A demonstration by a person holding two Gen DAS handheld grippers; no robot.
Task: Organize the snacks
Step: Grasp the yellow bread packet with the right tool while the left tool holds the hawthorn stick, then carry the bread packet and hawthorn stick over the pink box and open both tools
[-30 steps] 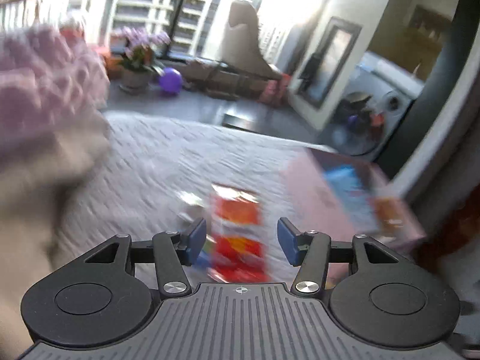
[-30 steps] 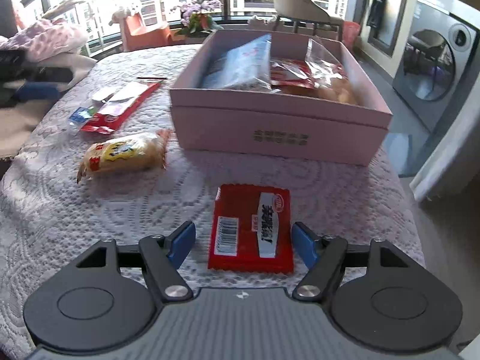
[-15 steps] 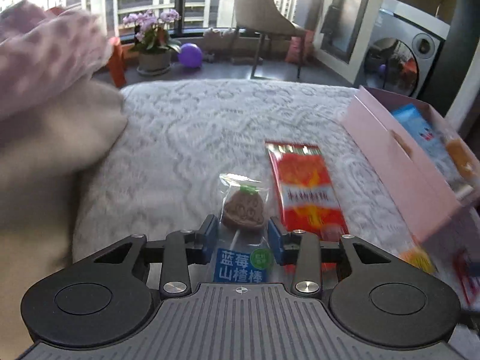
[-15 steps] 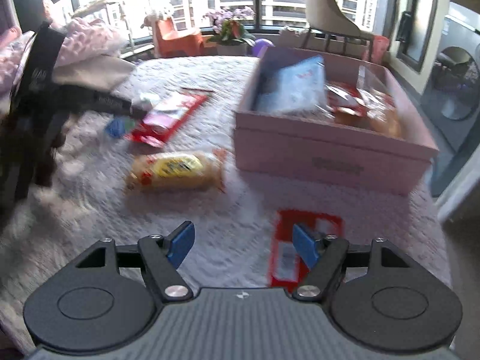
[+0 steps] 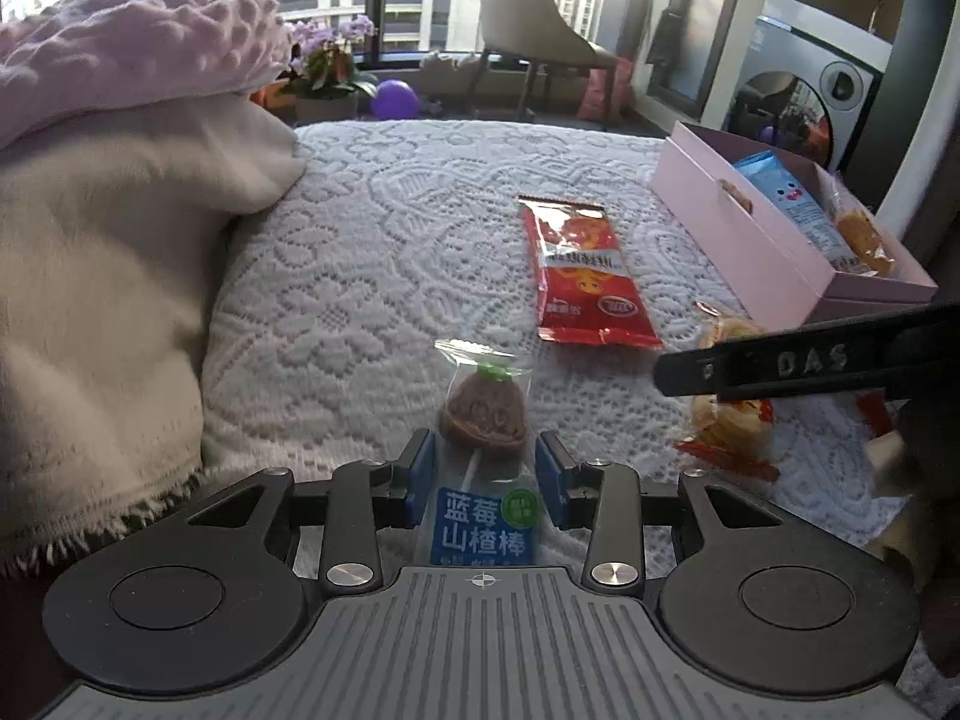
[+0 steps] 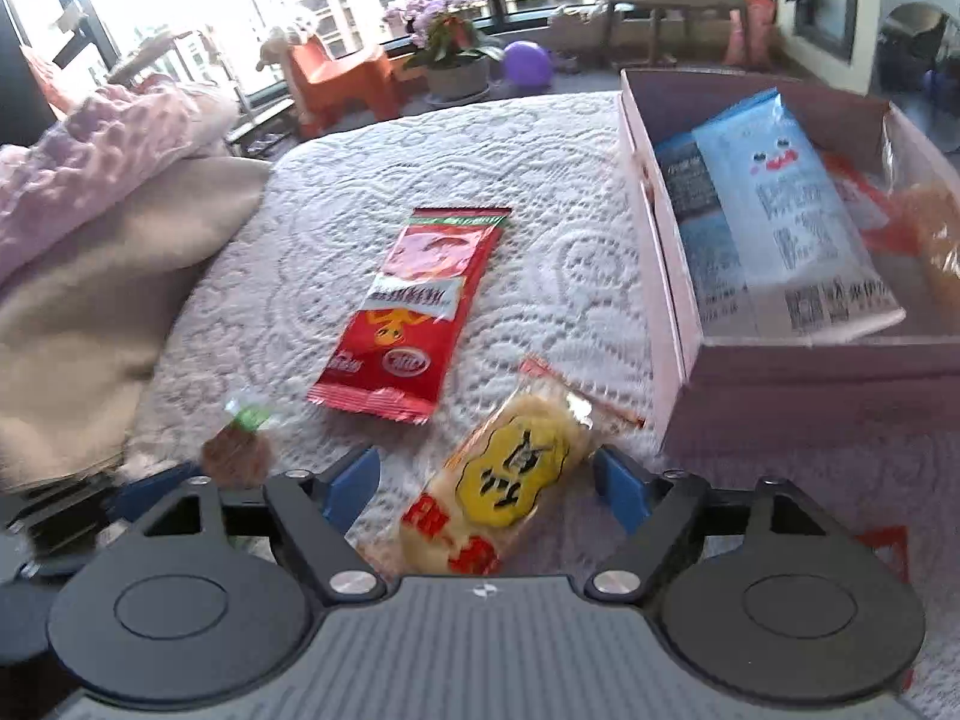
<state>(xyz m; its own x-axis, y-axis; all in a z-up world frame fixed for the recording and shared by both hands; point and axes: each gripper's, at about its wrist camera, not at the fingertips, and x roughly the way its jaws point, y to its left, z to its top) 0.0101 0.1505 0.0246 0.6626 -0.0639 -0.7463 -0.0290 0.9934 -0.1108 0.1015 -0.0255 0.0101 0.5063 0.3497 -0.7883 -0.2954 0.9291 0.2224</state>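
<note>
- The left gripper (image 5: pixel 485 477) is lowered over a lollipop (image 5: pixel 483 414) in a clear wrapper with a blue label; its blue fingers (image 5: pixel 420 477) are set narrowly on either side of the wrapper, just beside its edges. Whether the wrapper is actually pinched cannot be told, as a thin gap seems to show on each side.
- The lollipop is laid flat on the white lace bedspread (image 5: pixel 372 252), its brown head pointed away from the camera.
- The right gripper (image 6: pixel 489 483) is held released, with its jaws spread wide, over a yellow rice cracker pack (image 6: pixel 501 486). The pack is seen lying slantwise between the fingers, touched by neither.
- A long red snack packet (image 6: pixel 414 306) is laid on the bedspread just beyond the cracker pack, between the lollipop and the pink box (image 6: pixel 672 276).
- The pink box is placed at the right side of the bed, open at the top. A light blue packet (image 6: pixel 786 204) is propped inside it, and an orange-toned wrapped snack (image 6: pixel 936 228) is seen behind that.
- A cream blanket (image 5: pixel 102 276) is heaped on the left of the bed, and a pink knobbly blanket (image 5: pixel 120 54) is piled on top of it.
- In the left wrist view, part of the right gripper's dark body is seen above the cracker pack (image 5: pixel 726 414).
</note>
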